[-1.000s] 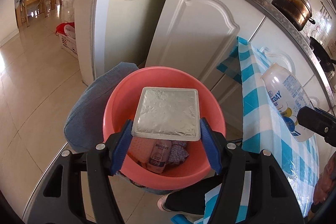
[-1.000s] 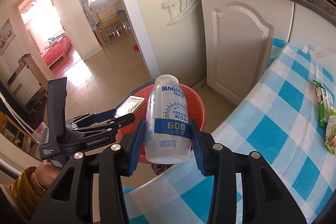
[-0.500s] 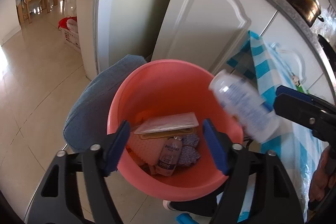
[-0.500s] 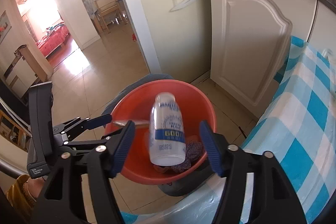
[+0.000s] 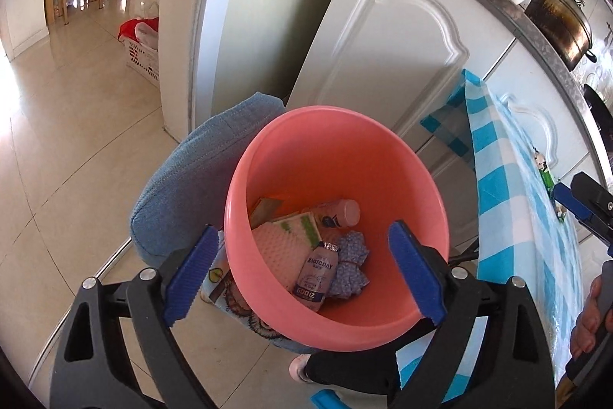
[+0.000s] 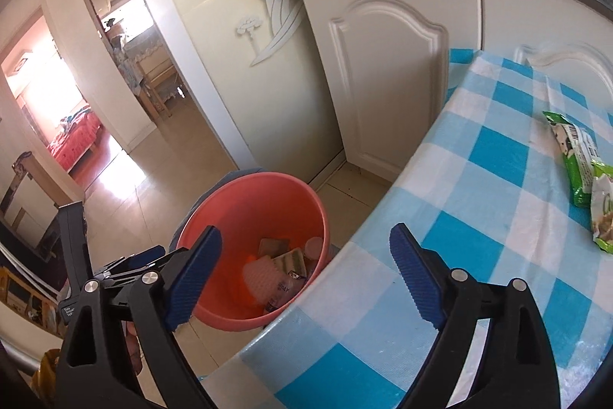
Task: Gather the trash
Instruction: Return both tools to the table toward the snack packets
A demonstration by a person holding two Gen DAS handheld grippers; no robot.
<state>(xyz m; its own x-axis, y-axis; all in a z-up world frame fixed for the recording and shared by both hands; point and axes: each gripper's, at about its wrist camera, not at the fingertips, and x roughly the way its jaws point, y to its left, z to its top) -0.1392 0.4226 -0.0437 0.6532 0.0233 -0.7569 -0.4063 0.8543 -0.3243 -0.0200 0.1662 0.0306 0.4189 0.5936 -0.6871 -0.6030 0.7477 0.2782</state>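
While left wrist misses them, green snack packets, checked tablecloth.

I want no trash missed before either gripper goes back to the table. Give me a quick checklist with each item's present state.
1. Left gripper empty, jaws just opened: ok.
2. Right gripper empty, jaws just opened: ok.
3. White bottle and flat packet inside the pink bin: ok.
4. Table cleared: not ok, green wrappers remain.
5. Room left in the bin: ok.
6. Bin steady on the blue cushion: cannot tell.
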